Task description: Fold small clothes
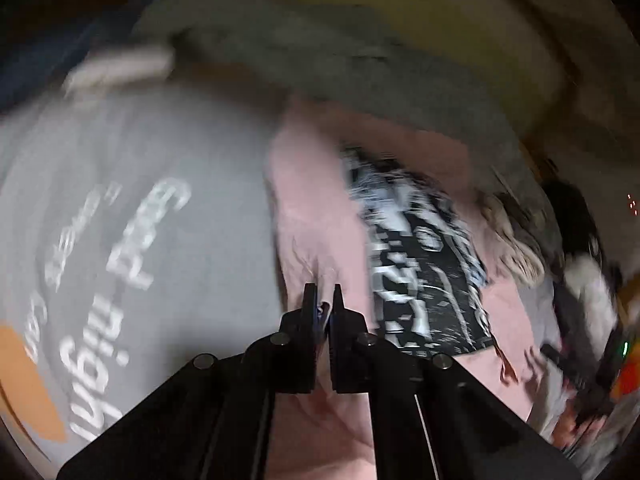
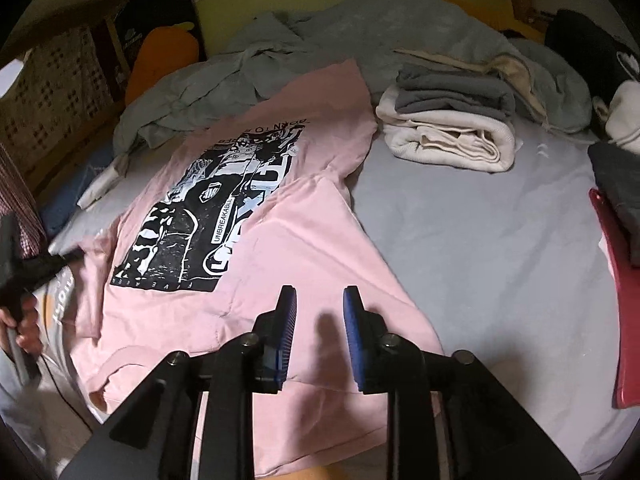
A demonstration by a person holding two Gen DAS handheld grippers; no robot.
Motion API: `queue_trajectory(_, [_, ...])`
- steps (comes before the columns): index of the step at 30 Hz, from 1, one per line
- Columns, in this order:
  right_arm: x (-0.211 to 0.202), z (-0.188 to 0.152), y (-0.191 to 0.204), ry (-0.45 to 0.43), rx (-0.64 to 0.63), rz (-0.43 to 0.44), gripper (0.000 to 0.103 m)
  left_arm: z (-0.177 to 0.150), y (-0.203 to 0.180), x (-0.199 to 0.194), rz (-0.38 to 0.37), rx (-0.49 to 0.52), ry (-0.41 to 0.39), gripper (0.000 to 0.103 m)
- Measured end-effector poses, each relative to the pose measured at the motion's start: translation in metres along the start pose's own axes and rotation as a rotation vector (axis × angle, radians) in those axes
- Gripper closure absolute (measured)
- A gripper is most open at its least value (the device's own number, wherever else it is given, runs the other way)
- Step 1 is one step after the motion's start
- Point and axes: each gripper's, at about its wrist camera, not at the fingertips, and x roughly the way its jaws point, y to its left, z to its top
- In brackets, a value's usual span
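A pink T-shirt [image 2: 288,240] with a black-and-white print [image 2: 188,224] lies spread on the bed, one sleeve folded inward. My right gripper [image 2: 320,300] hovers over its near hem, open, blue pads apart with nothing between them. My left gripper [image 1: 323,294] is shut at the shirt's [image 1: 320,220] side edge, creases run toward its tips, and a sliver of pink cloth shows between them. The left wrist view is blurred. In the right wrist view the left gripper [image 2: 74,257] is at the far left by the sleeve, held by a hand [image 2: 24,320].
A folded stack of cream and grey clothes [image 2: 448,120] sits behind the shirt on the grey sheet [image 2: 480,240]. A crumpled grey-green garment [image 2: 192,92] lies at the back left. A red flat item [image 2: 616,300] under dark cloth is at right. A grey lettered shirt [image 1: 120,240] lies left.
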Motion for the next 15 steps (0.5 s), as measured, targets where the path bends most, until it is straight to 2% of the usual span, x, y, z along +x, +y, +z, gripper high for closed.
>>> queue_trajectory(2, [0.000, 0.000, 0.001, -0.001, -0.005, 0.001, 0.078, 0.003, -0.027, 0.001, -0.049, 0.073, 0.007, 0.099])
queue_trajectory(3, [0.000, 0.000, 0.001, 0.000, -0.007, 0.002, 0.078, 0.002, -0.041, 0.003, -0.066, 0.112, 0.020, 0.095])
queue_trajectory(5, [0.000, -0.001, 0.002, 0.002, -0.017, -0.002, 0.076, -0.004, -0.065, 0.010, -0.071, 0.180, 0.039, 0.083])
queue_trajectory(7, [0.000, -0.001, 0.003, -0.001, -0.025, -0.014, 0.075, -0.011, -0.082, 0.021, -0.070, 0.225, 0.063, 0.058])
queue_trajectory(8, [0.000, -0.001, 0.003, -0.003, -0.027, -0.019, 0.074, -0.016, -0.086, 0.024, -0.058, 0.238, 0.073, 0.053])
queue_trajectory(9, [0.000, -0.001, 0.003, -0.005, -0.028, -0.025, 0.074, -0.016, -0.088, 0.028, -0.046, 0.244, 0.075, 0.050])
queue_trajectory(11, [0.000, -0.001, 0.002, -0.008, -0.026, -0.033, 0.073, -0.021, -0.084, 0.029, -0.035, 0.235, 0.062, 0.050])
queue_trajectory(15, [0.000, -0.001, -0.001, -0.005, -0.016, -0.035, 0.069, -0.014, -0.051, 0.010, -0.020, 0.126, 0.001, 0.043])
